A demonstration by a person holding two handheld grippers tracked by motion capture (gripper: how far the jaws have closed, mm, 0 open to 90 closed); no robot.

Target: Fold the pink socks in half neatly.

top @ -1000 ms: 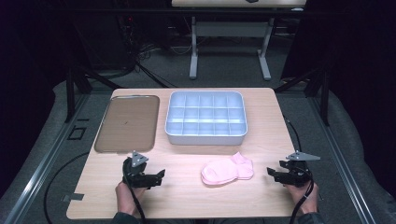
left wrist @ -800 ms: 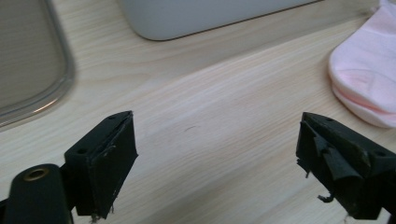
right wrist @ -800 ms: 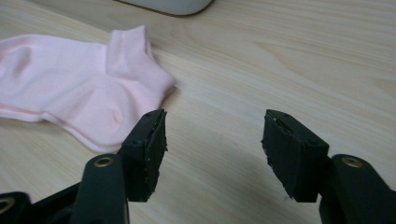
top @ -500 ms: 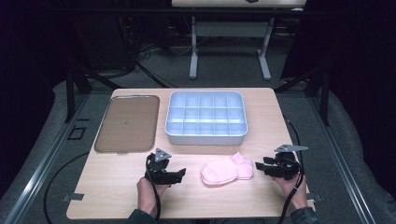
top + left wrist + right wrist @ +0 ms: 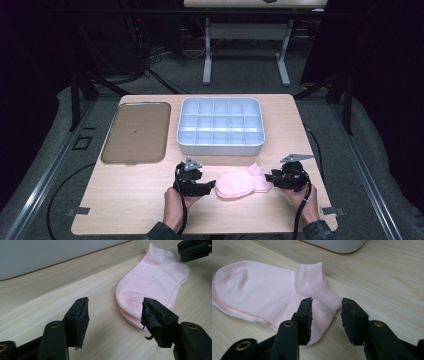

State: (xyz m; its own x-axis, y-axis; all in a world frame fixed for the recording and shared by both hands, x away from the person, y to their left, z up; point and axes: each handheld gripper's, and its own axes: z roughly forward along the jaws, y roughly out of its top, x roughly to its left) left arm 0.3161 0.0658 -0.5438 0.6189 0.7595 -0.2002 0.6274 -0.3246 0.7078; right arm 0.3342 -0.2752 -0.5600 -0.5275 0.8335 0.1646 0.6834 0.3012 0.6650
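Note:
A pink ankle sock (image 5: 242, 183), seemingly two stacked layers, lies flat on the wooden table near the front edge. My left gripper (image 5: 209, 186) sits just left of its toe end, open. In the left gripper view the sock (image 5: 150, 282) lies ahead and to the right, with its toe edge reaching the wide gap between my left gripper's (image 5: 116, 303) jaws. My right gripper (image 5: 271, 177) is at the cuff end, open. In the right gripper view the ribbed cuff of the sock (image 5: 262, 287) lies between my right gripper's (image 5: 327, 302) jaws, which stand a little apart.
A pale compartment box (image 5: 220, 149) stands behind the sock at mid-table. A brown flat tray (image 5: 135, 131) lies to its left. The table's front edge is close under both hands.
Both grippers have moved inward toward the sock, the left one far to the right and the right one a little left. The sock has not moved.

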